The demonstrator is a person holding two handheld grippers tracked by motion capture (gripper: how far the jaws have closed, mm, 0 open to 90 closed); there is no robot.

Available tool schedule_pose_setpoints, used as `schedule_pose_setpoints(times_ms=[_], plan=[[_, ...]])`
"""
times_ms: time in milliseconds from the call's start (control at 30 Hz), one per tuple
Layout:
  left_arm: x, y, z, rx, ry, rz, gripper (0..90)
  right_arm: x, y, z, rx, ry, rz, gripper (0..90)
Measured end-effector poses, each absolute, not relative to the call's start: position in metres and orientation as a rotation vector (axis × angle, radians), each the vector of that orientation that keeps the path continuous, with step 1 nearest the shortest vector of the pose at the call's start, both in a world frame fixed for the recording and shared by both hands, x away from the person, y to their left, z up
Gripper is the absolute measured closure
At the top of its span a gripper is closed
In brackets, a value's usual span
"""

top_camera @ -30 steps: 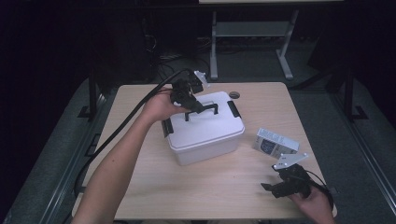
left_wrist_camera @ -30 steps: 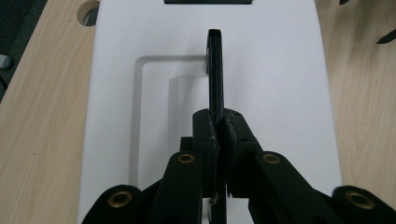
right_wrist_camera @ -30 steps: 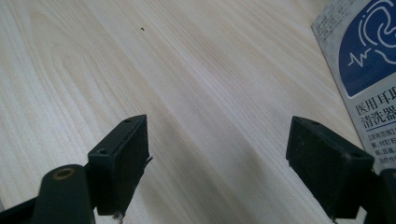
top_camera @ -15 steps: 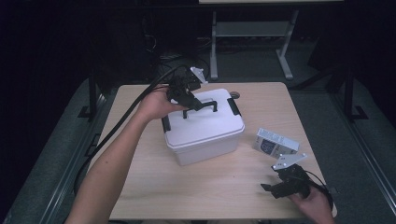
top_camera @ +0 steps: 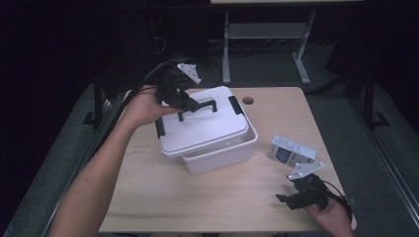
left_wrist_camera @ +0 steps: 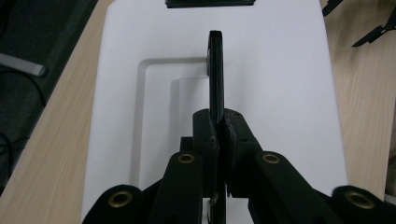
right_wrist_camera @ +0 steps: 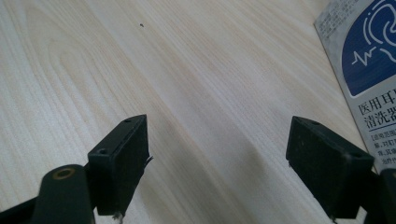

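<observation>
Jaws of the left gripper [top_camera: 190,104] are closed tight on the black handle [left_wrist_camera: 215,70] of the white lid [top_camera: 202,123], at the far left part of the table [top_camera: 197,202]. The lid sits shifted on the white box [top_camera: 225,155], its left side a little raised, so I judge the step is taking the lid off. The right gripper [top_camera: 289,197] rests near the right front edge with jaws wide and nothing between them; a small blue and white carton [top_camera: 291,152] lies just beyond it. Next, the lid probably needs a straight lift until it clears the rim, then a free place to put it.
</observation>
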State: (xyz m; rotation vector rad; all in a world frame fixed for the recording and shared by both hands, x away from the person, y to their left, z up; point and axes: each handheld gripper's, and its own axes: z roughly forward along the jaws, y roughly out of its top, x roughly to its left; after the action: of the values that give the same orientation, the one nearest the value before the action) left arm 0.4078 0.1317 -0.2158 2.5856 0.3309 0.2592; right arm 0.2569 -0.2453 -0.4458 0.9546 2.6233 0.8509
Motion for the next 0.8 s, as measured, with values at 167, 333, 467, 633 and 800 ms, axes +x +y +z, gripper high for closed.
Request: schedule_pose_setpoints(times_ms=[167, 333, 467, 633, 800], plan=[[0.401, 0.158, -0.209, 2.572, 0.383, 0.292, 84.7, 0.257, -0.245, -0.445, 0.947, 2.62, 0.845, 20.6], [0.395, 0.186, -0.205, 2.557, 0.438, 0.315, 84.7, 0.257, -0.243, -0.446, 0.954, 2.624, 0.843, 20.6], [0.391, 0.205, -0.206, 2.539, 0.481, 0.329, 84.7, 0.258, -0.242, -0.446, 0.957, 2.623, 0.835, 20.5], [0.387, 0.227, -0.208, 2.53, 0.518, 0.344, 84.7, 0.258, -0.243, -0.446, 0.964, 2.62, 0.837, 20.6], [0.383, 0.245, -0.209, 2.514, 0.552, 0.349, 84.7, 0.258, -0.244, -0.447, 0.964, 2.616, 0.831, 20.6]])
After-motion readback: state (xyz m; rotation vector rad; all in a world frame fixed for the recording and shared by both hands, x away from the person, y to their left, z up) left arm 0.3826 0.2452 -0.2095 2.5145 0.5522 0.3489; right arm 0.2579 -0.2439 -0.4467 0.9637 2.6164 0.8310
